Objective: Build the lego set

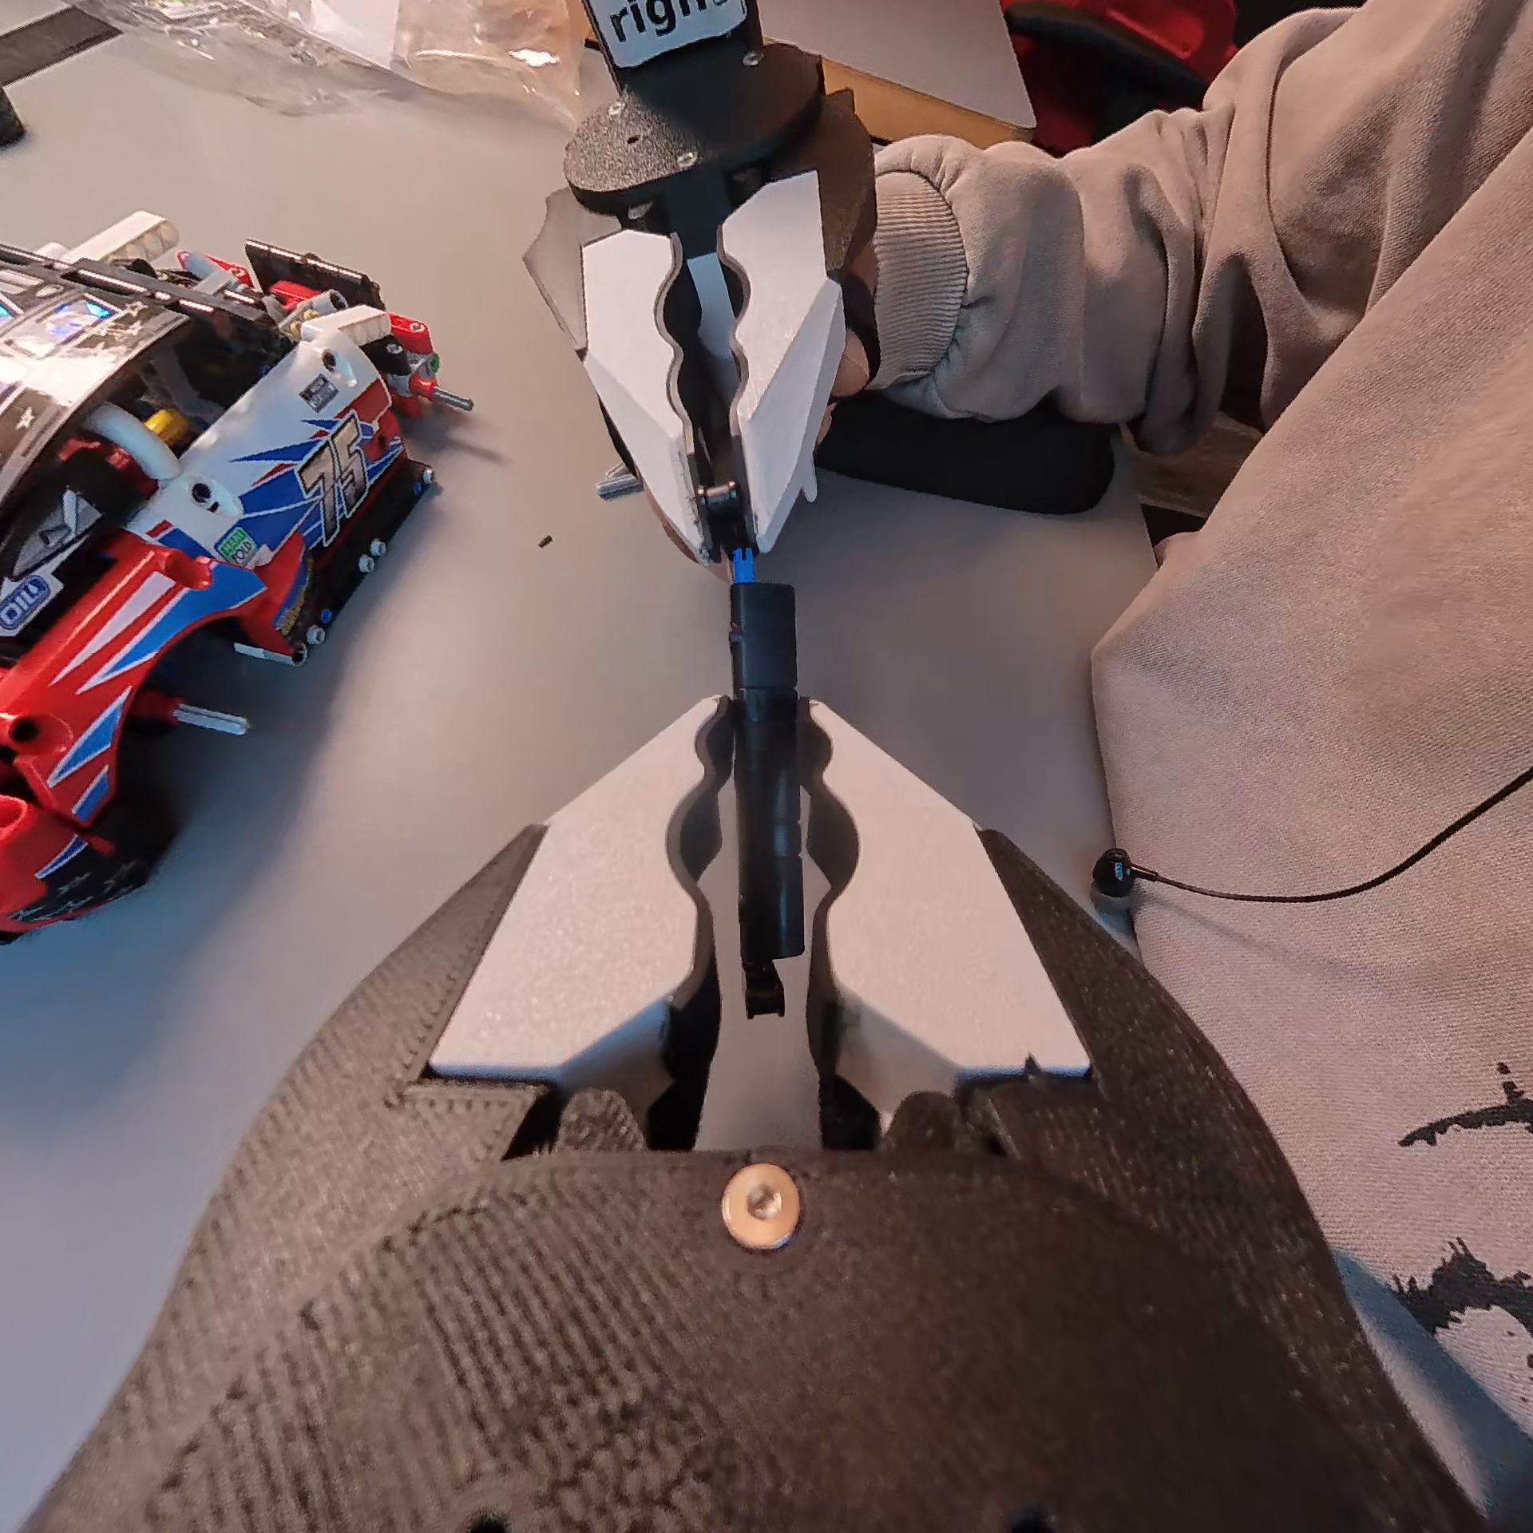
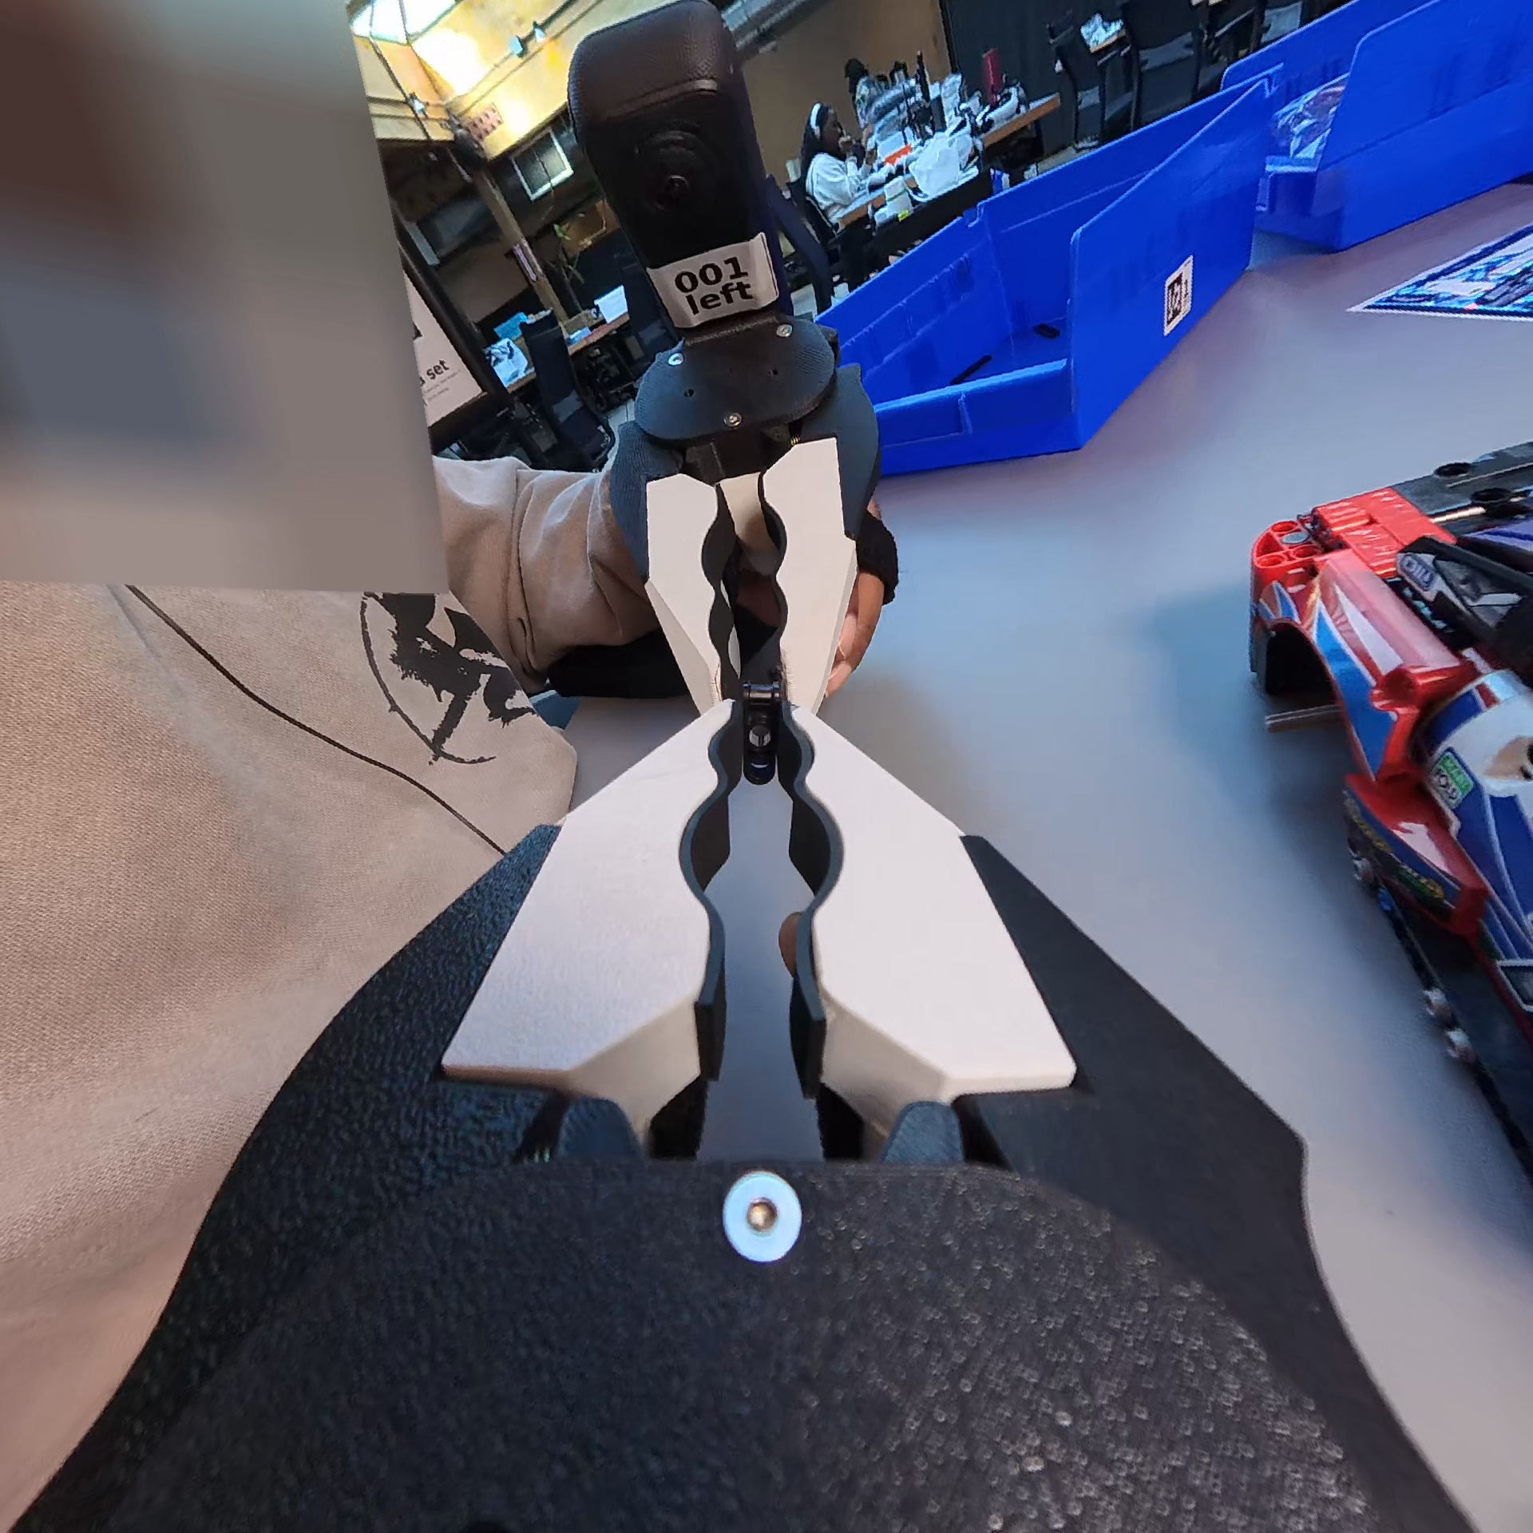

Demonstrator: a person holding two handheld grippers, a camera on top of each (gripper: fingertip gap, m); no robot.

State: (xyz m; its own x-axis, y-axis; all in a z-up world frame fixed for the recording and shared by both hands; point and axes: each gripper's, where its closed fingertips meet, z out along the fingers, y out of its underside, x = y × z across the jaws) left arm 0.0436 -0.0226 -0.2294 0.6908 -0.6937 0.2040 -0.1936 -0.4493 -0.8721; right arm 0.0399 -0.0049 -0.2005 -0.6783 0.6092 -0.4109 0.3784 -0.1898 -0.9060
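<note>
Left gripper closed down on a black beam; the beam lies lengthwise between the fingers, one end poking out past the tips, the other trailing back toward the palm. Gap between the fingers is narrow, no wider than the beam.

Right gripper faces it tip to tip, pinched near its fingertips on a small black connector with a blue pin sticking out ahead of its tips. Pin sits just at the beam's free end; whether it has entered a hole cannot be told from either view.

Both grippers are off the table, held in front of the person's sweatshirt. Car rests on the table well off to the side of the left fingers, untouched.

Judged step: mating pin to beam, sub-assembly work before it goes on the car.

Risks:
- The beam is gripped far back from the joint, so the push could make it pivot or slide back through the fingers
- The connector is held only at the very tips; an off-axis push may twist it out and drop it on the table
- Pin slightly angled to the beam end: could jam or skate past the hole
- Squeezing harder to compensate could flick either part loose
</note>
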